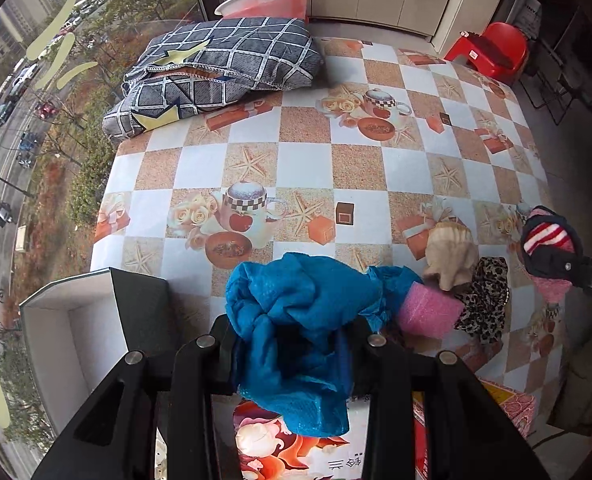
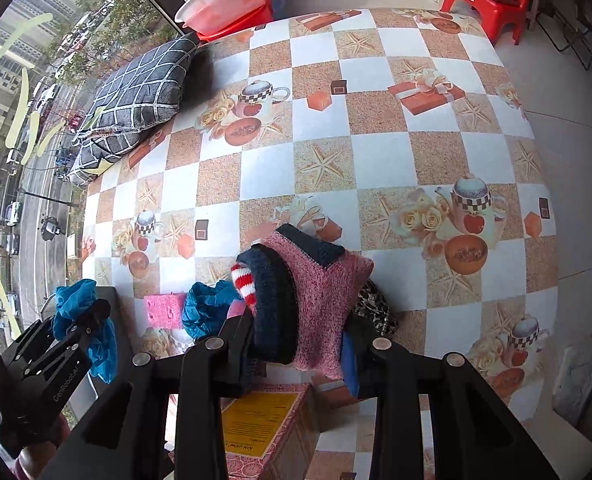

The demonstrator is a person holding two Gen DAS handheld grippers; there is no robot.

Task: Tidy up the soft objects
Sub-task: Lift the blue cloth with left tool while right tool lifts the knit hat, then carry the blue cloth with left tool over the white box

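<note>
Both my wrist feeds are bright with soft, even daylight coming through the window on the left. Shadows on the checkered tablecloth are faint; I see a darker patch beside the grey plaid cushion. No harsh glare anywhere. The fisheye bends the table edges strongly, and the corners fall to black vignette. Focus holds across the middle; I see slight softness toward the rims.

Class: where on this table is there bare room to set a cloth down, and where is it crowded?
Free: the wide middle of the table, between the cushions and the far right edge. Crowded: the near edge, with pink foam, leopard cloth, beige cloth and boxes.
</note>
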